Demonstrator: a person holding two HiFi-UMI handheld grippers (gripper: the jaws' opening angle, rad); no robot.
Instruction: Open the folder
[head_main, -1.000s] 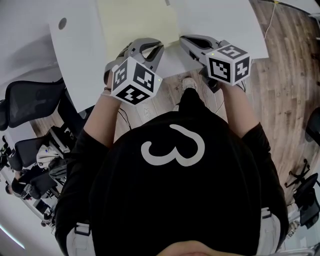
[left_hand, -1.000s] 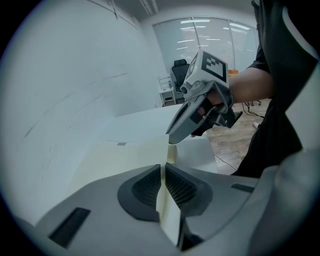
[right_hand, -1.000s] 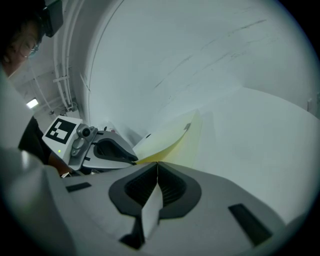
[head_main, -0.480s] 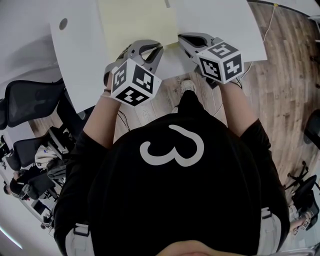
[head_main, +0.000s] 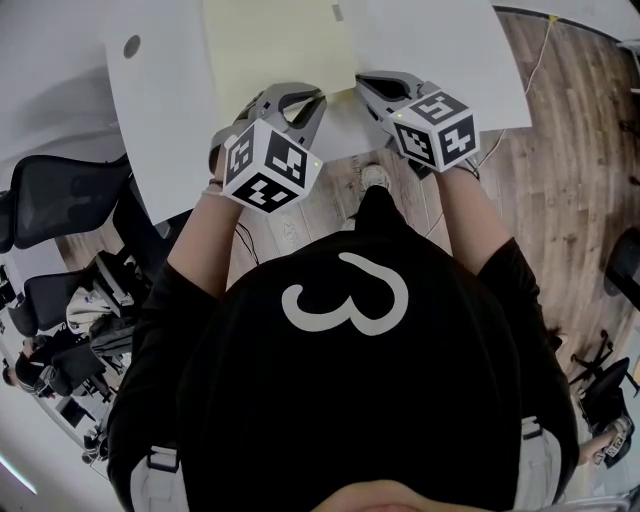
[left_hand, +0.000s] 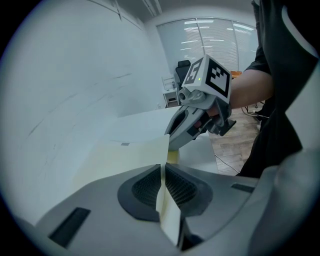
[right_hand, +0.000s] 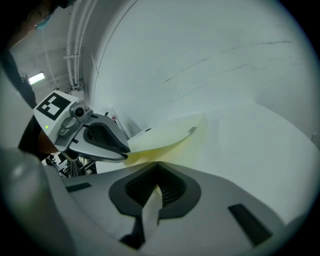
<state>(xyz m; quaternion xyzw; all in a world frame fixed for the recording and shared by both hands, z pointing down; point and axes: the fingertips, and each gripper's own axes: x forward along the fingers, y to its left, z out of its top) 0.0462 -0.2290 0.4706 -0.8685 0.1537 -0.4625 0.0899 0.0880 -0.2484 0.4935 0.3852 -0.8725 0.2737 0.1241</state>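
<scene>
A pale yellow folder (head_main: 280, 45) lies on the white table (head_main: 440, 50), its near edge at the table's front. My left gripper (head_main: 300, 92) is at the folder's near right corner. In the left gripper view, that gripper (left_hand: 162, 167) is shut on a thin yellow sheet edge of the folder (left_hand: 125, 160). My right gripper (head_main: 362, 80) sits just right of it. In the right gripper view, the right gripper (right_hand: 157, 172) is shut on a pale strip of the folder. There the top cover (right_hand: 170, 132) bows up slightly, next to the left gripper (right_hand: 125, 152).
The table's front edge runs right under both grippers, with wooden floor (head_main: 560, 180) below and to the right. A round cable hole (head_main: 131, 45) is at the table's left. Black office chairs (head_main: 60, 205) stand left of the person.
The right gripper has rolled about its own axis and its marker cube has shifted a little to the left. The left gripper and the folder's near edge have stayed put.
</scene>
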